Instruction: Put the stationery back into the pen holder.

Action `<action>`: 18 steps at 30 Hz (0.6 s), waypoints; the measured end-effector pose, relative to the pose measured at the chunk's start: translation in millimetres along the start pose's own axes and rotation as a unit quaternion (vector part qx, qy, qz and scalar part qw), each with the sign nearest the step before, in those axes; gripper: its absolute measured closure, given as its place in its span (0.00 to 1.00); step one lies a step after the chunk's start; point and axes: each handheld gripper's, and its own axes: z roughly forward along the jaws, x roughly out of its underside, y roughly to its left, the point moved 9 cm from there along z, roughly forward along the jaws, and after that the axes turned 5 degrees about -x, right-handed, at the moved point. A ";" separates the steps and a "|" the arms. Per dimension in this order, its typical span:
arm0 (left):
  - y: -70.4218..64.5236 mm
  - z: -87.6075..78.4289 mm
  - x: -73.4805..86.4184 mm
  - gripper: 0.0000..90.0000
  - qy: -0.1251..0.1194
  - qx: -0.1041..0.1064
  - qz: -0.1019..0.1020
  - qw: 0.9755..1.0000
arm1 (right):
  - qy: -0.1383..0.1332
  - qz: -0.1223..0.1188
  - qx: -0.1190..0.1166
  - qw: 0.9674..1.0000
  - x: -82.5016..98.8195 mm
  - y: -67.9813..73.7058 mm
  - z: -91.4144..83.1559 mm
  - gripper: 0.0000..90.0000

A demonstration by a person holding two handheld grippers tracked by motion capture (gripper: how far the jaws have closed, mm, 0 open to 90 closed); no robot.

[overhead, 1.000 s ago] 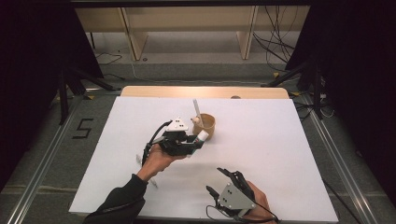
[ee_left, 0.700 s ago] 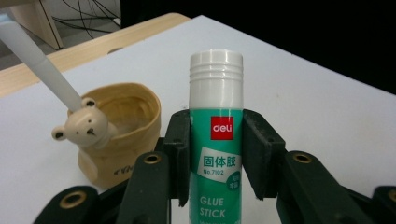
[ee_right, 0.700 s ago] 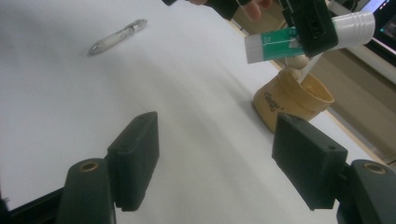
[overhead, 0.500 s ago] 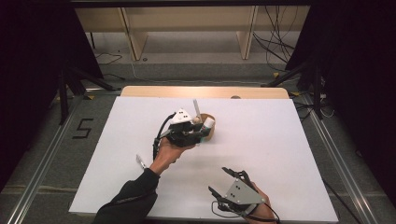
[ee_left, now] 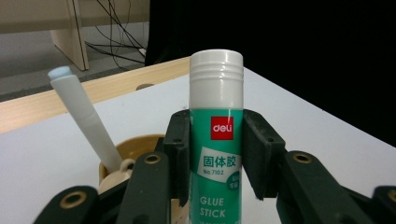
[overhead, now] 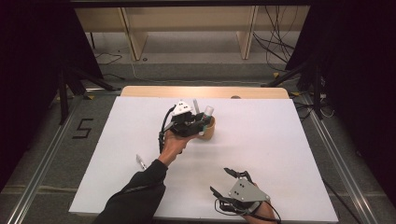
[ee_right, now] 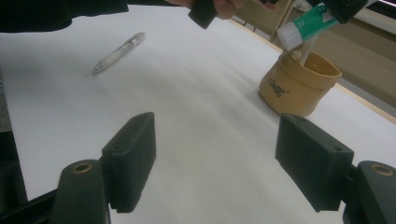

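My left gripper [overhead: 201, 122] is shut on a green and white glue stick [overhead: 208, 112], held just over a tan cup [overhead: 208, 133]. The stick [ee_left: 216, 140] stands upright between the pads, white cap on top. A white marker [ee_left: 84, 116] leans in the cup [ee_left: 135, 149]. My right gripper [overhead: 219, 180] rests near the table's front edge; its jaws have just been opening and stand wide apart [ee_right: 217, 158] with nothing between them. From there I see the cup [ee_right: 299, 84] ahead, with the glue stick [ee_right: 308, 23] above it.
A clear pen [overhead: 140, 162] lies on the white table top [overhead: 280, 140] beside the person's left forearm; it lies far left [ee_right: 117, 52] in the right gripper view. A wooden strip [overhead: 205, 92] borders the far edge. Dark stands flank the table.
The left gripper has carried the glue stick away from the person and to the right, from beside the cup to over it. The right gripper has stayed about where it was.
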 end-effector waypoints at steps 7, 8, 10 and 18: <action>6.0 12.0 -6.3 0.72 -0.006 -0.009 -0.009 1.000 | -0.005 -0.003 0.005 1.000 -0.7 -1.0 -1.3 0.34; 6.9 13.9 -6.6 0.72 -0.006 -0.010 -0.009 1.000 | -0.006 -0.004 0.005 1.000 -0.8 -0.9 -1.2 0.34; 7.7 17.8 -6.6 0.72 -0.004 -0.010 -0.009 1.000 | -0.006 -0.005 0.005 1.000 -0.8 -0.9 -1.0 0.34; 12.4 28.4 -7.9 0.72 -0.007 -0.012 -0.020 1.000 | -0.008 -0.006 0.006 1.000 -1.1 -1.5 -1.2 0.34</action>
